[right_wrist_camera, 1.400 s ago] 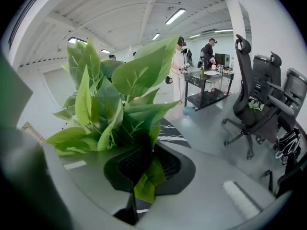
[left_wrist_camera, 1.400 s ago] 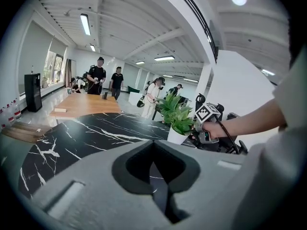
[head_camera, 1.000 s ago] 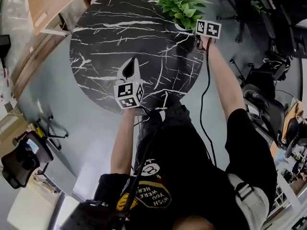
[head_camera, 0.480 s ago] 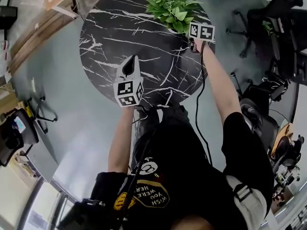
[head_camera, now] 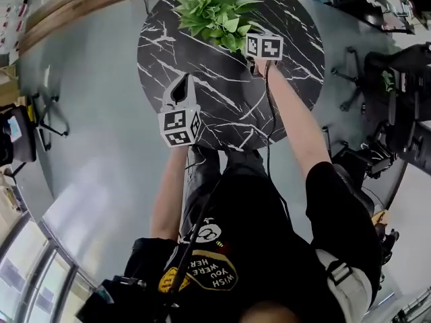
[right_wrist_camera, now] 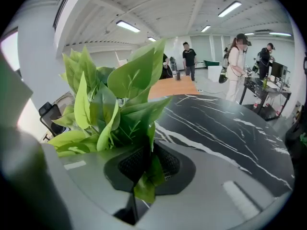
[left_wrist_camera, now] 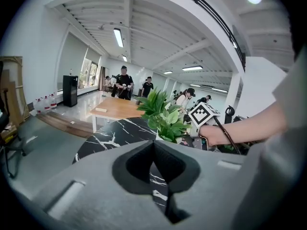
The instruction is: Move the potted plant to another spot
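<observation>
Obs.: the leafy green potted plant in a pale pot (head_camera: 215, 15) is sitting over the round black white-veined marble table (head_camera: 289, 25), directly at the tip of the right gripper (right_wrist_camera: 145, 169). Foliage is spreading ahead and to the left of the jaws. The jaws are pinching together on the plant, with a leaf trapped in the seam. The leaves are hiding whether the pads are biting pot rim or only stems, and whether the pot base is touching the tabletop.

The left gripper (left_wrist_camera: 154, 169) is hovering with jaws together on nothing. The plant is ahead of it and to its right, well apart.

Judgement: transfer is under way. To do it well:
- keeping the pot upright and low over the marble
- travelling slowly, since a one-sided pinch is letting the pot swing or tip
- picking bare tabletop beyond the jaws, away from the edge
- releasing only once the base is resting flat
</observation>
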Available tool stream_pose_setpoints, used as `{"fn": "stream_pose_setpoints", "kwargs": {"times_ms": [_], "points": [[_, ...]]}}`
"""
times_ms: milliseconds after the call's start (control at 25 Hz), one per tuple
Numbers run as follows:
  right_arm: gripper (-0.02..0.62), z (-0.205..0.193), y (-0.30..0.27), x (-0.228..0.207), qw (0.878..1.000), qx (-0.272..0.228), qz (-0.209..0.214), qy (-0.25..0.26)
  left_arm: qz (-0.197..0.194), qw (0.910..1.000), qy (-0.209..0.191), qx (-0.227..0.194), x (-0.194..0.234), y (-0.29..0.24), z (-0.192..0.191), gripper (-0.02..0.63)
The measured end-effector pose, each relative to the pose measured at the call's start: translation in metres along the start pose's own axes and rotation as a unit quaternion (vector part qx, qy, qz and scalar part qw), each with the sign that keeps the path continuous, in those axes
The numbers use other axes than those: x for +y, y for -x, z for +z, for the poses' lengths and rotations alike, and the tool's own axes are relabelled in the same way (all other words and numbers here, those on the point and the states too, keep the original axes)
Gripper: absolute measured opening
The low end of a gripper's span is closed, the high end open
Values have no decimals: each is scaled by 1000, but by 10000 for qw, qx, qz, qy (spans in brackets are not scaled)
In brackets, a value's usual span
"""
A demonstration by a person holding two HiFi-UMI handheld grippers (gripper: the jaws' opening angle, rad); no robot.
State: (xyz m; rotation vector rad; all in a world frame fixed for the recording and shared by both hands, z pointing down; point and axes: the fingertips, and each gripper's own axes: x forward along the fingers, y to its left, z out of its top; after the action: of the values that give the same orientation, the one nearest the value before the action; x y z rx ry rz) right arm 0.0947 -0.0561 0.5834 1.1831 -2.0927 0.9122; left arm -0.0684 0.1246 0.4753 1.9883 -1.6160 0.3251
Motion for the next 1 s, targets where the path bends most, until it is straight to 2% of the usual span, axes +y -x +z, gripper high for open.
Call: {"fn": "stream_pose_setpoints", "kwargs": {"times_ms": [240, 520, 640, 840, 1000], "points": [[28, 4, -42, 104, 9961, 202, 575, 634, 503, 9981, 298, -211, 46, 28, 2, 5], [29, -1, -71, 196, 9858, 306, 1077, 1254, 921, 9936, 573, -318, 90, 56, -3, 5], [32, -2, -75, 210, 9826, 286, 1177, 1407, 1007, 9923, 649, -330, 96, 60, -5, 5], [50, 0, -70, 213, 9797, 166, 1444, 1377, 1003, 9922, 657, -327, 93, 60, -5, 5], [124, 3, -63, 209, 9789, 77, 1618, 1248, 943, 9931, 626, -309, 86, 56, -6, 5]]}}
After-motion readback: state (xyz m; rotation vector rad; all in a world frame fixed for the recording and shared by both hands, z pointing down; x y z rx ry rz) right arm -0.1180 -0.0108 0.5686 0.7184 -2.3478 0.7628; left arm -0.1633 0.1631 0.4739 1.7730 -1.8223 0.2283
